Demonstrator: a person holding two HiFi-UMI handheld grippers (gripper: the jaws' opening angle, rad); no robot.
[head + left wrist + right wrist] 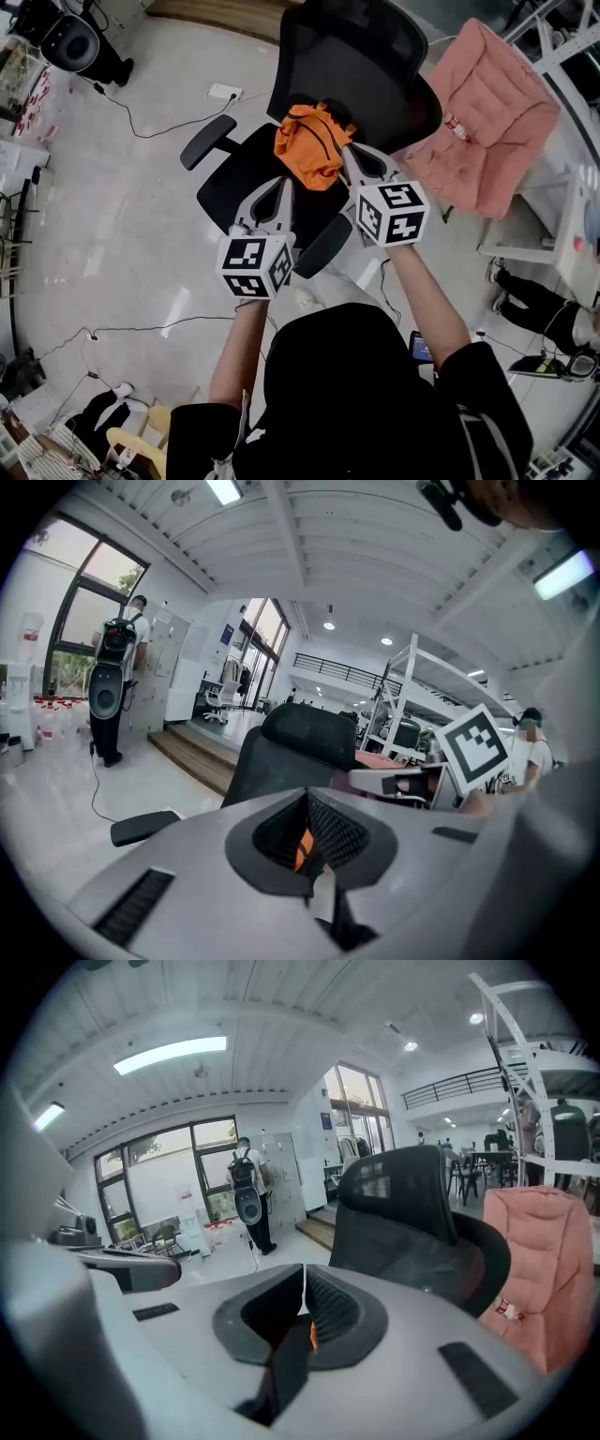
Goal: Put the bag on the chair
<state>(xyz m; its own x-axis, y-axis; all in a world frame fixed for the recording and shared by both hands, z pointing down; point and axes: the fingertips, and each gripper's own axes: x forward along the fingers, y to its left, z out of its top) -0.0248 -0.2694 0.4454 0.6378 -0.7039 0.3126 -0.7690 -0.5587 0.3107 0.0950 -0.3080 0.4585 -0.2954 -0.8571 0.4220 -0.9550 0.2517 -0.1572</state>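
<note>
While left gripper (283, 186) and right gripper (350, 155) hold the orange bag (309, 145) over the chair (232, 186) seat — fingers pinched shut on fabric — lower level, centre it, release together.

In both gripper views only a sliver of the orange bag (302, 850) shows.

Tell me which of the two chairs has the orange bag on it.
The black mesh office chair: the orange bag lies on its seat. The pink padded chair beside it holds no bag.
</note>
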